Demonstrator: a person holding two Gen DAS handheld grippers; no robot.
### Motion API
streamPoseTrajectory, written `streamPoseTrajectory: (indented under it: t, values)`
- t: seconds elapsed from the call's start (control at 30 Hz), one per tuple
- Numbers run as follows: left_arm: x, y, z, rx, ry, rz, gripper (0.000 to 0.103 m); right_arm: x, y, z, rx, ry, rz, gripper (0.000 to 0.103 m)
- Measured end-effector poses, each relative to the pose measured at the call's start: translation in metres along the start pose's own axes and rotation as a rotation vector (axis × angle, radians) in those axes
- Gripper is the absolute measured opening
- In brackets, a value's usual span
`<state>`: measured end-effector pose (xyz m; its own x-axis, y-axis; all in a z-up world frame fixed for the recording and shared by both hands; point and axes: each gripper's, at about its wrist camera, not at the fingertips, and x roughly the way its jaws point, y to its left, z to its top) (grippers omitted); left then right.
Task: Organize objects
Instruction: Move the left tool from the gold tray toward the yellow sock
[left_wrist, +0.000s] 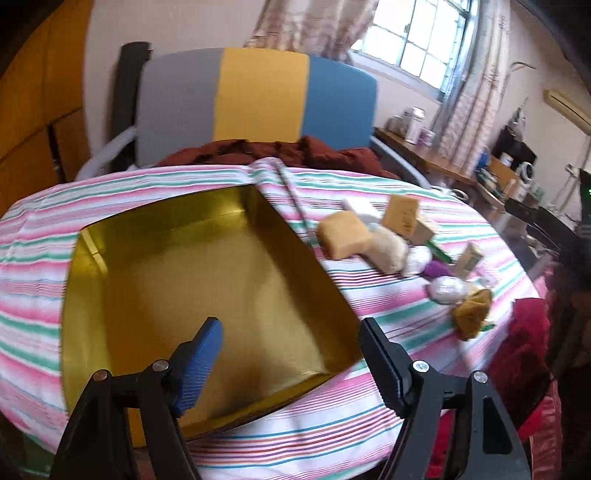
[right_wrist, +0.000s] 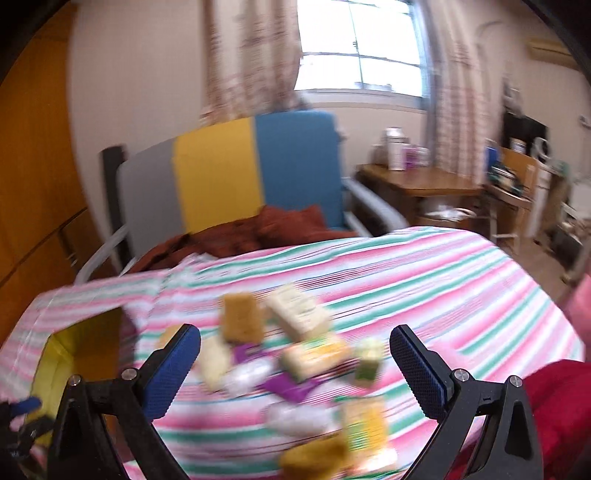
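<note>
No brand or label can be read: faint print is seen on the pale boxes, but it is blurred in both views.

The left gripper (left_wrist: 291, 343) is held with its jaws spread wide and nothing between them. Directly ahead of and beneath the jaws lies a gold-lined box (left_wrist: 177, 280), square-cornered, shiny inside and empty; its near right corner is just beside the right jaw. The box rests on a striped cloth (left_wrist: 369, 417) of pink, green and white that covers a rounded table. Bare cloth is seen between the box's right edge and the pile of objects, which lies well to the right of and beyond the jaws: a tan sponge-like block (left_wrist: 345, 235), a second tan block (left_wrist: 402, 214) tilted on edge, and white wrapped lumps.

The right gripper (right_wrist: 295, 354) is likewise spread, with nothing pinched. The pile lies between and just beyond its jaws: a porous yellow-brown sponge (right_wrist: 241, 321), a cream rectangular box (right_wrist: 297, 312), purple packets (right_wrist: 291, 386) and a yellow-and-green packet (right_wrist: 364, 424). To the right of the right jaw, bare cloth is seen out to the table's curved edge. The gold-lined box is seen beside the left jaw.
</note>
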<state>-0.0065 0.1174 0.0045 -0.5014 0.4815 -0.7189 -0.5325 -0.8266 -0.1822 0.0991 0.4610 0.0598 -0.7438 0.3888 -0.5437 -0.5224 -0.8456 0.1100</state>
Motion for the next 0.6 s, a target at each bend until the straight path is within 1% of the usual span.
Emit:
streamPoseTrajectory:
  t: [0.03, 0.1, 0.17, 0.2, 0.27, 0.3, 0.33, 0.37, 0.4, 0.43, 0.5, 0.6]
  values:
    - [0.001, -0.007, 0.002, 0.018, 0.004, -0.029, 0.076, 0.002, -0.018, 0.002, 0.027, -0.002, -0.016, 0.103]
    - [0.006, -0.023, 0.006, 0.051, 0.008, -0.088, 0.076, 0.008, -0.040, 0.001, 0.080, 0.005, -0.045, 0.103]
    - [0.015, -0.043, 0.012, 0.103, 0.041, -0.170, 0.076, 0.015, -0.058, -0.001, 0.136, 0.019, -0.047, 0.103]
    - [0.019, -0.053, 0.014, 0.124, 0.053, -0.203, 0.076, 0.018, -0.069, -0.004, 0.200, 0.046, -0.020, 0.103]
    - [0.030, -0.074, 0.016, 0.171, 0.085, -0.270, 0.076, 0.022, -0.092, -0.012, 0.334, 0.056, 0.072, 0.103]
    - [0.035, -0.085, 0.017, 0.197, 0.098, -0.298, 0.076, 0.023, -0.100, -0.018, 0.385, 0.055, 0.092, 0.103]
    - [0.040, -0.095, 0.018, 0.218, 0.103, -0.314, 0.076, 0.028, -0.108, -0.025, 0.447, 0.077, 0.100, 0.103]
    - [0.046, -0.107, 0.018, 0.246, 0.112, -0.337, 0.076, 0.027, -0.115, -0.026, 0.478, 0.081, 0.105, 0.103]
    - [0.050, -0.117, 0.018, 0.270, 0.122, -0.352, 0.076, 0.021, -0.119, -0.026, 0.499, 0.037, 0.128, 0.103]
    - [0.056, -0.127, 0.018, 0.290, 0.133, -0.363, 0.074, 0.018, -0.120, -0.027, 0.511, 0.015, 0.134, 0.103]
    - [0.068, -0.145, 0.015, 0.326, 0.170, -0.404, 0.068, 0.018, -0.124, -0.030, 0.540, 0.019, 0.152, 0.103]
    - [0.093, -0.173, 0.011, 0.371, 0.227, -0.432, 0.068, 0.019, -0.125, -0.030, 0.551, 0.028, 0.171, 0.103]
